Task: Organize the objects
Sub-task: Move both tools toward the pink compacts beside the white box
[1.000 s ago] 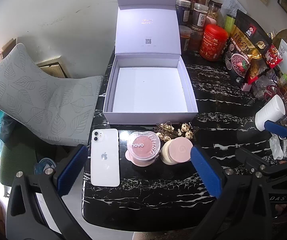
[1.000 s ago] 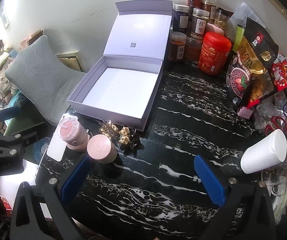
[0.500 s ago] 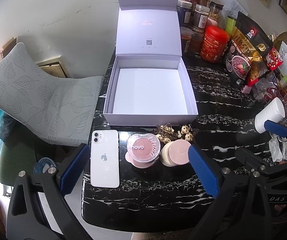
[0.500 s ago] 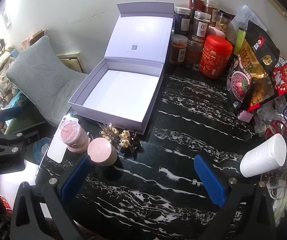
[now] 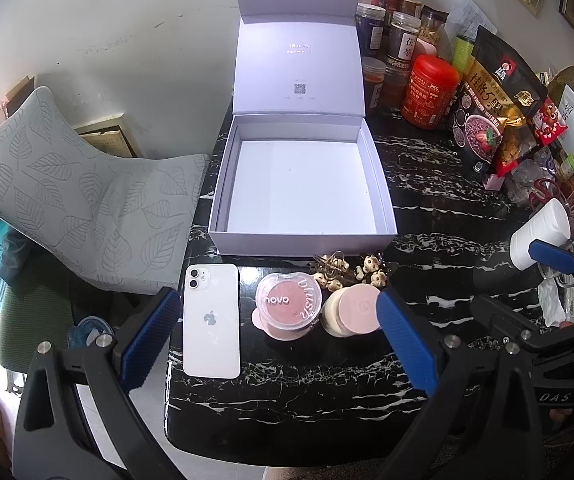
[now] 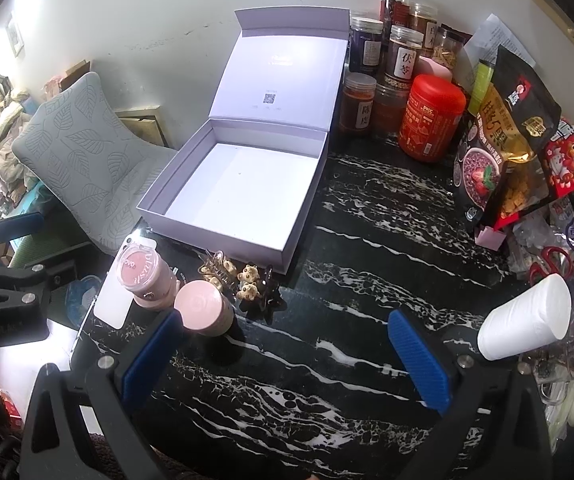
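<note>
An open, empty lavender box (image 5: 301,236) (image 6: 223,236) stands on the black marble table (image 5: 295,396) (image 6: 327,380), lid up against the wall. In front of it lie a white phone (image 5: 211,320) (image 6: 113,304), a pink blush compact (image 5: 289,306) (image 6: 143,270), a pink-lidded jar (image 5: 353,312) (image 6: 203,312) and small hair clips (image 5: 347,270) (image 6: 243,276). My left gripper (image 5: 277,344) hovers open above the phone, compact and jar. My right gripper (image 6: 285,360) is open over bare marble, its left pad beside the jar.
Jars, a red canister (image 5: 429,92) (image 6: 431,120) and snack bags (image 6: 503,140) crowd the back right. A white foam cup (image 5: 539,234) (image 6: 527,326) lies at the right edge. A grey leaf-pattern cushion (image 5: 71,200) (image 6: 83,156) sits left of the table.
Both grippers have drawn slightly back and up, so the box and items sit a little lower in view. Nothing on the table has moved.
</note>
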`<state>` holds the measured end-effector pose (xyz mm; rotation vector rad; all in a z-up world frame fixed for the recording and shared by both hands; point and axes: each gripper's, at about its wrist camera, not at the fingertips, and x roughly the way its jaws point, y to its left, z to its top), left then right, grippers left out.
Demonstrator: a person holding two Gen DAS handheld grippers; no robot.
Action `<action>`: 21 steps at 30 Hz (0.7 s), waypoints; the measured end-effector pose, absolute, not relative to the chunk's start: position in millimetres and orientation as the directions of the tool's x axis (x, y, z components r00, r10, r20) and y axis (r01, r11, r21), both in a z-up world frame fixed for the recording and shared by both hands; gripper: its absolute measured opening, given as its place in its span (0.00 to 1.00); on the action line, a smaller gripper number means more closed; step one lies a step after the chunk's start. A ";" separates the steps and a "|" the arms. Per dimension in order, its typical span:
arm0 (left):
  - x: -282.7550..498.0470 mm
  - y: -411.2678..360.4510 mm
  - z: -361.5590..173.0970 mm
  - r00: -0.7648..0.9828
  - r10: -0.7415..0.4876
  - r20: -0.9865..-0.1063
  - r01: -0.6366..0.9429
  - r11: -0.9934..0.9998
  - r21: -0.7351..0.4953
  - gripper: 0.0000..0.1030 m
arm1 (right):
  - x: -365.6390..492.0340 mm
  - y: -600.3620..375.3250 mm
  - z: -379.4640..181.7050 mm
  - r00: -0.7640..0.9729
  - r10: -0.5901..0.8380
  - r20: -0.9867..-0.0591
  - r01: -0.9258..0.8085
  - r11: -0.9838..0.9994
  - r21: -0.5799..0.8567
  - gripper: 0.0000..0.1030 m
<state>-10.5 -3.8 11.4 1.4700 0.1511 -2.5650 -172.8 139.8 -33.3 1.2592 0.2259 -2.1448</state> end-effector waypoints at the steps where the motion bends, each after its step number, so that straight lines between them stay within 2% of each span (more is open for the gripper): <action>1: -10.4 -3.9 11.8 -0.494 -0.107 -0.863 0.208 -0.978 0.002 0.96 | -173.3 140.0 -33.1 -0.343 -0.434 -0.833 0.598 -0.785 0.163 1.00; 21: -2.5 -3.0 9.7 -0.478 -0.173 -0.861 0.347 -0.938 -0.004 0.96 | -171.2 141.5 -36.5 -0.360 -0.434 -0.826 0.565 -0.806 0.177 1.00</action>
